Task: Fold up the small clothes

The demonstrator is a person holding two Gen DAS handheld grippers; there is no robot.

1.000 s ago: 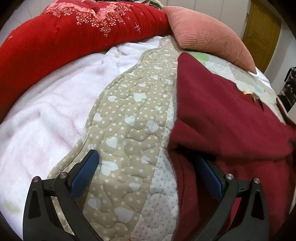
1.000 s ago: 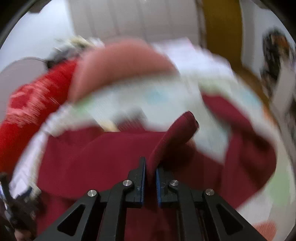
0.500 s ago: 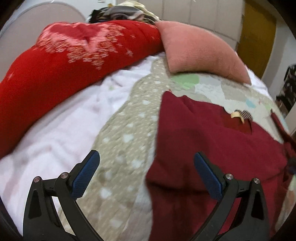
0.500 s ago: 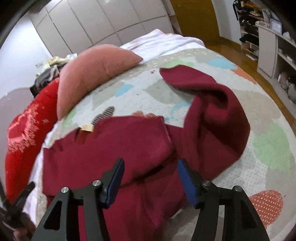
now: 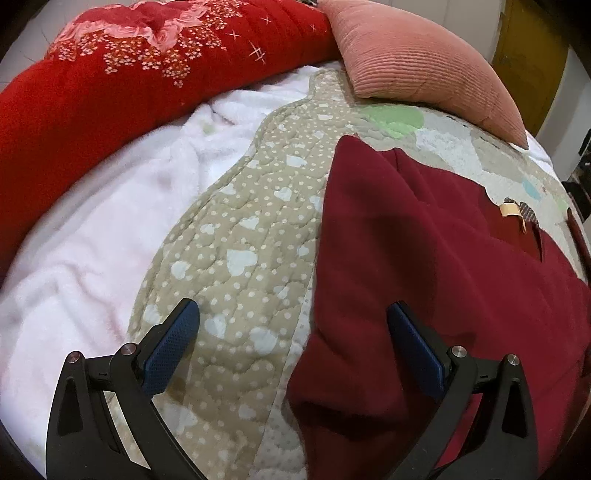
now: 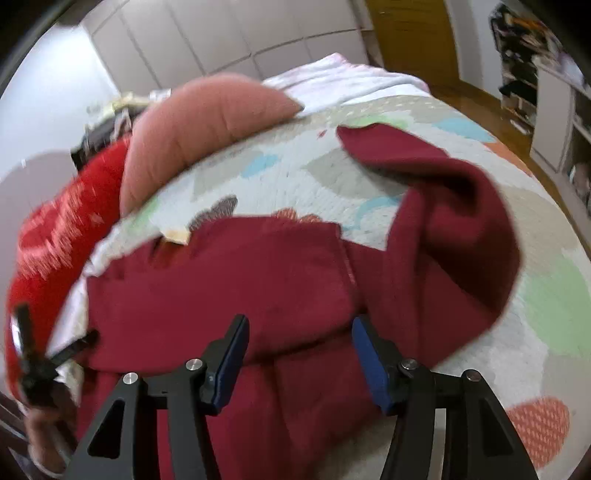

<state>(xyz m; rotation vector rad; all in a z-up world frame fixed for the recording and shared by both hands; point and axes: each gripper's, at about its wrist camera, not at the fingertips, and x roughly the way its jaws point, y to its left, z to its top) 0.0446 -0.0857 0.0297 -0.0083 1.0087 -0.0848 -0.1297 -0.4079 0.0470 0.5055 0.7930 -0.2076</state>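
Note:
A dark red sweater [image 5: 424,258] lies spread on the quilted bedspread [image 5: 240,240], a tan label [image 5: 511,210] at its neck. My left gripper [image 5: 291,310] hangs open and wide over the sweater's left edge, its right finger above the red cloth and its left finger above the bedspread. In the right wrist view the sweater [image 6: 229,280] has one sleeve [image 6: 454,221] curled out to the right. My right gripper [image 6: 300,321] is just above the body near the sleeve seam. Its jaws are closing, with cloth below the gap and neither pad pressing on it.
A red floral quilt [image 5: 110,74] and a pink ribbed pillow [image 5: 417,62] line the far side of the bed. A white fleece blanket [image 5: 92,240] covers the left. White wardrobes [image 6: 221,37], a yellow door [image 6: 413,33] and shelves [image 6: 546,92] stand beyond.
My right gripper, shut on a raised fold of the sweater a second ago, has opened and let it drop. The left gripper has shifted, and the sweater's edge now lies between its fingers.

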